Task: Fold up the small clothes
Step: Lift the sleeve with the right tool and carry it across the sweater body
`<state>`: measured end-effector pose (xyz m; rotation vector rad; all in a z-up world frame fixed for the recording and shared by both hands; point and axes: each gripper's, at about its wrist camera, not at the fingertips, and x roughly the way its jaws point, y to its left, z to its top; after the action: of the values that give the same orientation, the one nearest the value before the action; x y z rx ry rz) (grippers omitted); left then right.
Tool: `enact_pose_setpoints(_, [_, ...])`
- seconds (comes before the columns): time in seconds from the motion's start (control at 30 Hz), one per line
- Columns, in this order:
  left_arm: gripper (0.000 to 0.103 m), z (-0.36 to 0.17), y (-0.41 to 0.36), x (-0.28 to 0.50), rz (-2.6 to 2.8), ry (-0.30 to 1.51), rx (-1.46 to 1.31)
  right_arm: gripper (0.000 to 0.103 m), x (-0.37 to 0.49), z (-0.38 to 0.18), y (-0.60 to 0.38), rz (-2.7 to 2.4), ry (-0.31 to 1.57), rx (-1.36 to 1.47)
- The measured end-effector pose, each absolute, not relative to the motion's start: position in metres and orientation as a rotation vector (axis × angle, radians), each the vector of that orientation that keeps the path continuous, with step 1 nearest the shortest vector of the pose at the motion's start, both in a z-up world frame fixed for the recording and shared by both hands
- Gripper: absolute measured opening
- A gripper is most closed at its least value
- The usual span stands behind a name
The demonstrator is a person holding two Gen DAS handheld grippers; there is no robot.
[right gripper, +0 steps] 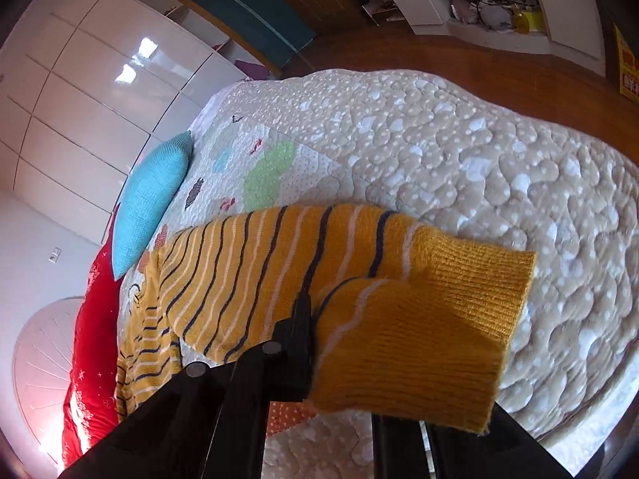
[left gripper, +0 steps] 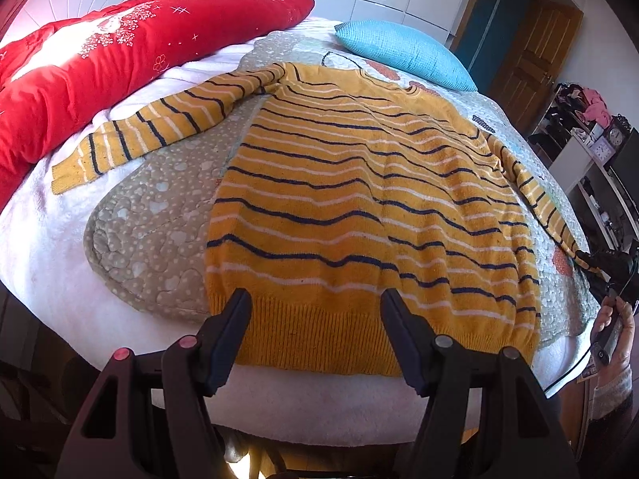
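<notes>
A yellow sweater (left gripper: 359,207) with navy and white stripes lies flat on the bed, hem toward me. Its left sleeve (left gripper: 159,127) stretches out to the left. My left gripper (left gripper: 315,299) is open and empty, its fingers just above the ribbed hem. My right gripper (left gripper: 599,267) is at the far right edge, shut on the cuff of the right sleeve (left gripper: 535,195). In the right wrist view the right gripper (right gripper: 319,303) holds the sleeve cuff (right gripper: 419,327), which drapes over and hides the right finger.
A red quilt (left gripper: 100,60) lies along the bed's left side and a blue pillow (left gripper: 403,52) at the far end. The quilted beige cover (right gripper: 479,159) spreads under the sweater. Shelves with clutter (left gripper: 591,127) and a wooden door (left gripper: 531,56) stand to the right.
</notes>
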<state>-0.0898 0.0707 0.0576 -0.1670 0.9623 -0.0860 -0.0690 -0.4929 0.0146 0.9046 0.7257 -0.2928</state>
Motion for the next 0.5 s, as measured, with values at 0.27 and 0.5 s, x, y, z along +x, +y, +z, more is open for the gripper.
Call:
enact_pose_setpoints(0.27, [0.066,0.063,0.064,-0.088,-0.120,0.957,-0.164,0.007,-0.063,0.059,-0.549,-0.441,0.670,0.783])
enact_pose_setpoints(0.5, [0.066,0.062,0.059,-0.090,-0.149,0.957,-0.170,0.007,-0.005,0.105,-0.538,-0.423,0.711,0.603])
